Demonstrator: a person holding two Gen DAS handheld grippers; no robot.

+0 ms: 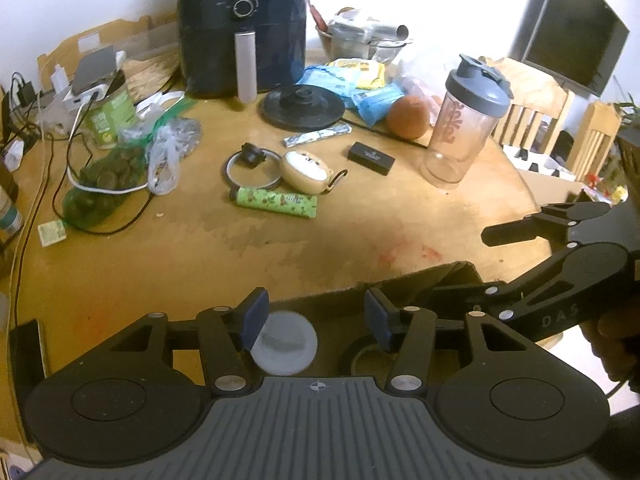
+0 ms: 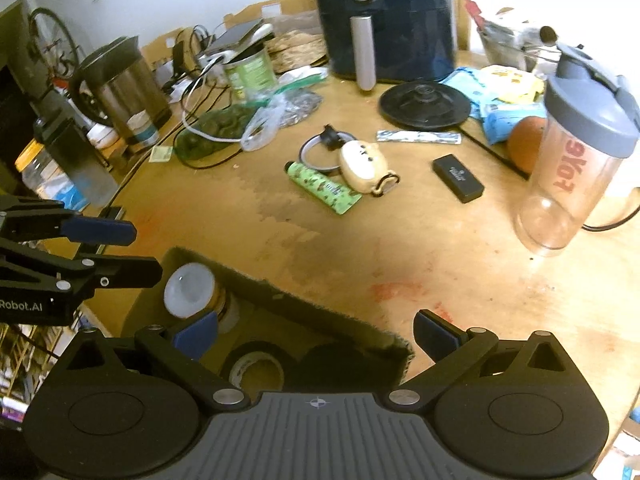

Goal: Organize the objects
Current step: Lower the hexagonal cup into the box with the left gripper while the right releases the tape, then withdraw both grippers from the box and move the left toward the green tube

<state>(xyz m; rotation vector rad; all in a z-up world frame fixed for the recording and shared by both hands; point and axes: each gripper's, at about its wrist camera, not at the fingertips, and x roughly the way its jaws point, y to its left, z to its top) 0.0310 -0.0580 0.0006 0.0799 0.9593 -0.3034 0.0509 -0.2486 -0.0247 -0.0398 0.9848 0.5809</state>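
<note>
Box point(image 2: 320, 312): jar point(image 2: 188, 290) and tape point(image 2: 256, 368) sat inside.
Right gripper point(image 2: 316, 338): fingers spread wide, empty.
Left gripper point(image 1: 316, 316): half-spread, empty.
Tip: I judged the green tube point(image 2: 324, 186) next; approach lengthwise.

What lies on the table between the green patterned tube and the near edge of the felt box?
Nothing: between the green patterned tube and the dark felt box lies only bare, stained wooden table, clearest in the right wrist view.
</note>
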